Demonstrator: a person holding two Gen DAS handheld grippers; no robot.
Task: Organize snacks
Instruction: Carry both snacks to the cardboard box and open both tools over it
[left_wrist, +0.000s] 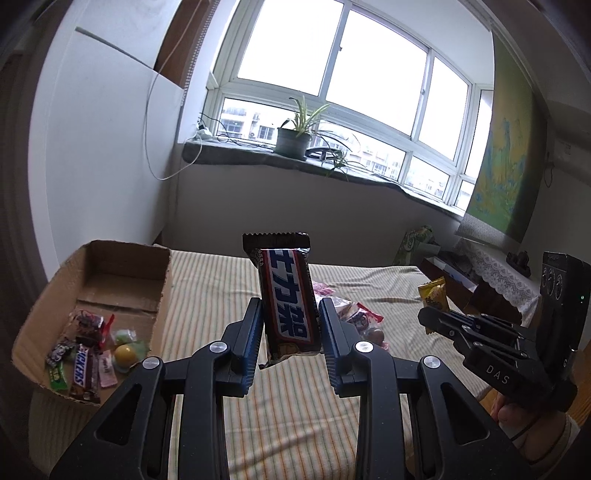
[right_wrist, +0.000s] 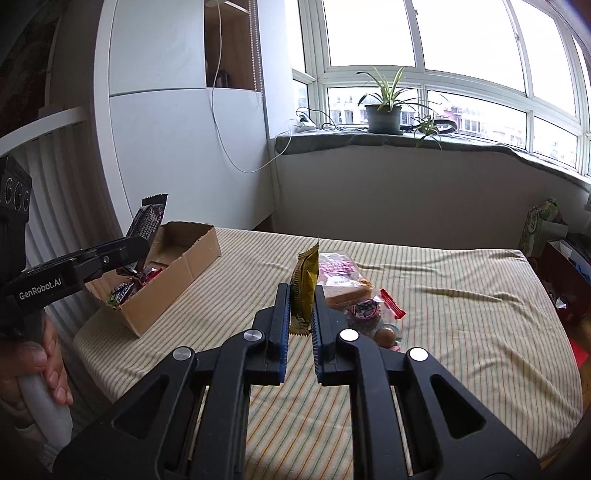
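Note:
My left gripper (left_wrist: 290, 314) is shut on a brown Snickers bar (left_wrist: 286, 299) with Chinese lettering and holds it upright above the striped bed, right of the cardboard box (left_wrist: 162, 295). The box holds several snacks (left_wrist: 86, 354). My right gripper (right_wrist: 301, 302) is shut on a yellow snack packet (right_wrist: 304, 291), held upright above the bed. A pile of loose snacks (right_wrist: 354, 295) lies on the bed just beyond it. In the right wrist view the left gripper (right_wrist: 142, 254) with its bar (right_wrist: 147, 221) hovers over the box (right_wrist: 184, 266). The right gripper (left_wrist: 430, 314) and its packet (left_wrist: 434, 293) show at right.
The bed has a striped cover (right_wrist: 461, 314). A white cabinet (right_wrist: 177, 155) stands behind the box. A window sill with a potted plant (right_wrist: 382, 110) runs along the far wall. Bags and boxes (right_wrist: 543, 229) stand right of the bed.

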